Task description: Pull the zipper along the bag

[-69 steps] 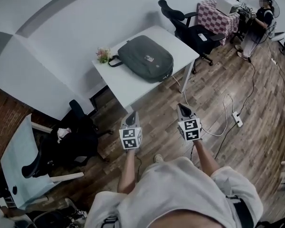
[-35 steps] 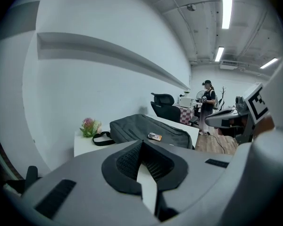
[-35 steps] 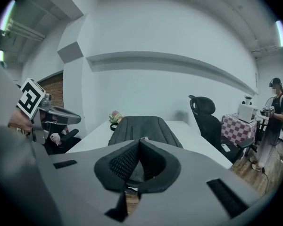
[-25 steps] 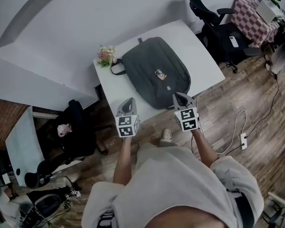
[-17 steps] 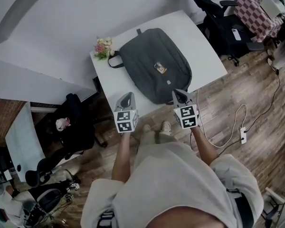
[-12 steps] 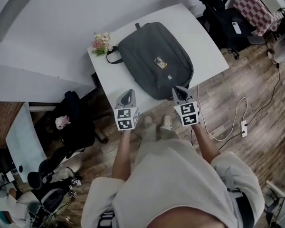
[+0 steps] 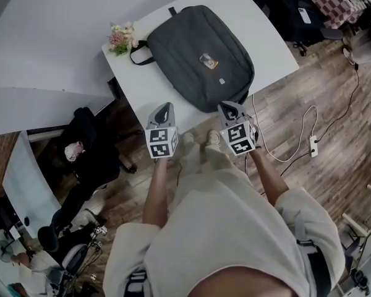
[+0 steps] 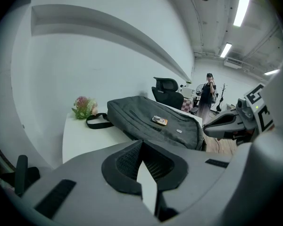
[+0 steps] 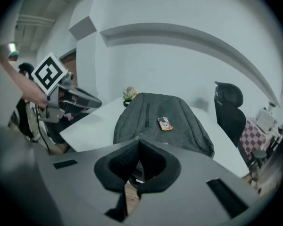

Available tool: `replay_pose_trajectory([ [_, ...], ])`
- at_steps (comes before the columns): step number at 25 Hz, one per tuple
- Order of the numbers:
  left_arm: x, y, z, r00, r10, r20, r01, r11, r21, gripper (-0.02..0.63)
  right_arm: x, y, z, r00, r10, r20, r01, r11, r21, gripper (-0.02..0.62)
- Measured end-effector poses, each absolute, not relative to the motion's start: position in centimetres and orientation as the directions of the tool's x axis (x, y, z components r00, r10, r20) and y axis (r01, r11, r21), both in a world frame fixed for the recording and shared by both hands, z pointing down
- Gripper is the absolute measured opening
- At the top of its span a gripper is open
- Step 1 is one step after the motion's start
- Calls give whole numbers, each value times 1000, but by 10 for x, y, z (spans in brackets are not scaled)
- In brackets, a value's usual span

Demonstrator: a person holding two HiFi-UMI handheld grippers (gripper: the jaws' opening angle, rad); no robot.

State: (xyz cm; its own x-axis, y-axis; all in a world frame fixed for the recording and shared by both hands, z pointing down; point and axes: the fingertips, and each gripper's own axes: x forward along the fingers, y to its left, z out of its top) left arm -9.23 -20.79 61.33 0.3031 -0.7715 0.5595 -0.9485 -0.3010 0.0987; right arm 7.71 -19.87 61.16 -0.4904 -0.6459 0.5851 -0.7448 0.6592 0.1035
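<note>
A dark grey backpack lies flat on the white table, with a small orange tag on top and its strap loop pointing toward the flowers. It also fills the middle of the left gripper view as the backpack and of the right gripper view as the backpack. My left gripper hovers at the table's near edge, shut with nothing in it. My right gripper is just off the bag's near corner, shut and empty too. I cannot make out the zipper pull.
A small bunch of flowers stands at the table's far left corner. A black office chair is to the left on the wood floor, another chair at the upper right. A white cable and power strip lie at right.
The person has stepped up to the table; the bag now sits nearer and both grippers have come up to the table's near edge, still shut.
</note>
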Motion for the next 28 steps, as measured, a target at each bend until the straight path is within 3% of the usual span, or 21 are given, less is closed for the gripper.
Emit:
replay_pose_trajectory([
  [11, -98, -205, 626, 344, -750, 566, -933, -340, 116, 25, 44, -179, 643, -474, -523, 709, -322, 852, 413, 14],
  [12, -98, -204, 626, 347, -748, 566, -932, -343, 117, 25, 43, -176, 646, -470, -507, 723, -293, 862, 414, 29],
  [14, -100, -203, 627, 351, -745, 567, -930, -348, 119, 25, 40, -171, 655, -458, -469, 755, -244, 883, 400, 132],
  [17, -104, -205, 629, 355, -744, 566, -929, -351, 121, 25, 39, -173, 666, -427, -448, 786, -204, 894, 399, 190],
  [28, -108, -212, 637, 354, -736, 577, -926, -362, 107, 25, 42, -187, 684, -364, -385, 848, -201, 921, 332, 153],
])
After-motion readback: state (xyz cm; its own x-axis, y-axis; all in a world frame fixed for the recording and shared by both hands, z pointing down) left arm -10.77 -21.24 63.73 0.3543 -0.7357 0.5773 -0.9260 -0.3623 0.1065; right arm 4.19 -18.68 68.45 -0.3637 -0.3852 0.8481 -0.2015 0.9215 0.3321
